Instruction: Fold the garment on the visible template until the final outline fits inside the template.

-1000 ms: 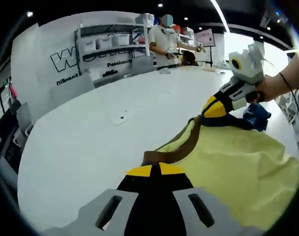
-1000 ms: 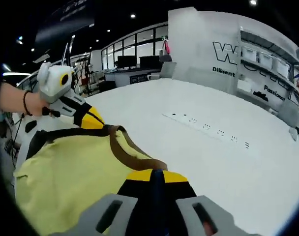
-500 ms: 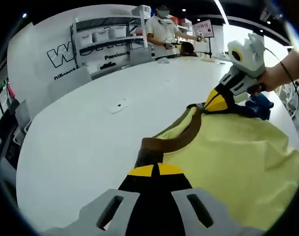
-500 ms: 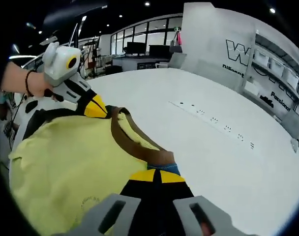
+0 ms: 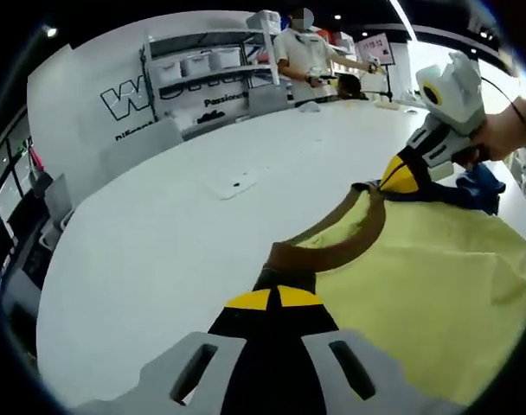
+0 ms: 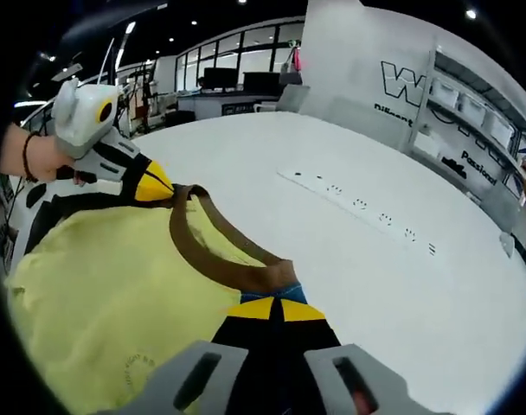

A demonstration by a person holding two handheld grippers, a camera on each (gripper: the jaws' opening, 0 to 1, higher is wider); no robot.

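A pale yellow garment (image 5: 419,285) with a brown collar (image 5: 332,251) lies on the white table (image 5: 142,259). My left gripper (image 5: 278,298) is shut on one end of the collar. My right gripper (image 5: 404,175) holds the other end, at the upper right, with a hand behind it. In the right gripper view, the right gripper (image 6: 276,309) is shut on the collar (image 6: 211,259), with a bit of blue fabric (image 6: 286,294) at its tips. There the left gripper (image 6: 152,183) pinches the far end. The garment (image 6: 99,285) spreads to the left over a black-and-white surface (image 6: 38,207).
A blue cloth (image 5: 484,181) lies by the right gripper's hand. A flat socket strip (image 6: 358,205) runs across the table (image 6: 419,303); it is also in the left gripper view as a socket strip (image 5: 233,183). A person (image 5: 302,52) stands at the far end beside shelves (image 5: 202,65).
Both grippers keep their hold on the collar. The collar loop between them now lies wider and more curved. Both cameras have shifted a little.
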